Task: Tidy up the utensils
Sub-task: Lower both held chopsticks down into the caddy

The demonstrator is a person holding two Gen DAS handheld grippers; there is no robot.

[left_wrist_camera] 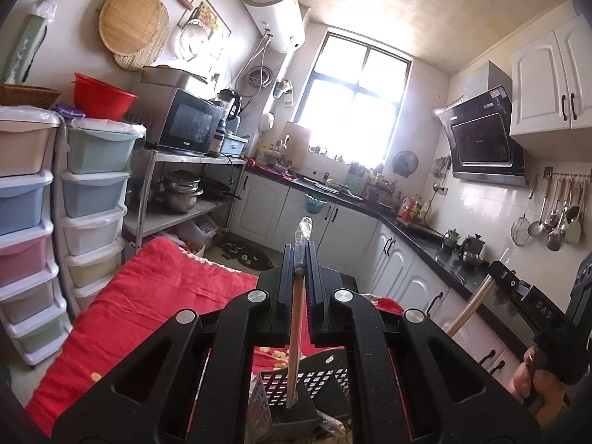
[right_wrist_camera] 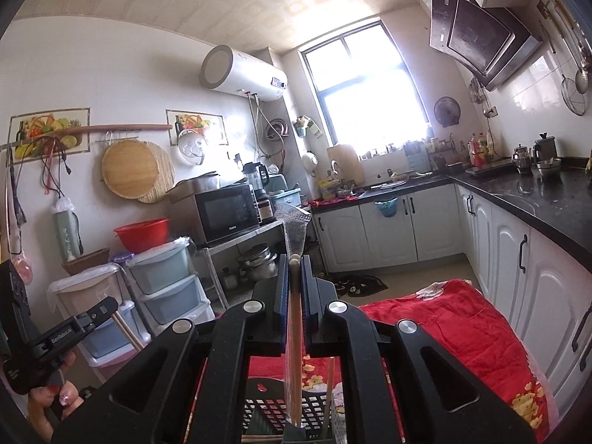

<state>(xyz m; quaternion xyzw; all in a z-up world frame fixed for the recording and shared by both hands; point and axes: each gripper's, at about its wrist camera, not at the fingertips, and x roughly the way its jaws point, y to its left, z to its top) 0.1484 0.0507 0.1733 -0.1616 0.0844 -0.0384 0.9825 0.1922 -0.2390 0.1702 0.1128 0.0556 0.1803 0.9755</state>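
In the left wrist view my left gripper (left_wrist_camera: 300, 249) is shut on a pair of wooden chopsticks (left_wrist_camera: 296, 333) in a clear wrapper. Their lower end reaches down into a black perforated utensil basket (left_wrist_camera: 318, 381) on the red cloth. In the right wrist view my right gripper (right_wrist_camera: 295, 261) is shut on another wrapped pair of chopsticks (right_wrist_camera: 294, 362). This pair also slants down into the black basket (right_wrist_camera: 266, 407). Each view shows the other gripper at its side, the right gripper (left_wrist_camera: 497, 275) and the left gripper (right_wrist_camera: 107, 305), each held by a hand.
A red quilted cloth (left_wrist_camera: 166, 296) covers the table under the basket. A pale perforated holder (left_wrist_camera: 259, 403) stands beside the black one. Stacked plastic drawers (left_wrist_camera: 92, 199) stand left, and white cabinets under a dark counter (right_wrist_camera: 518, 192) run along the right.
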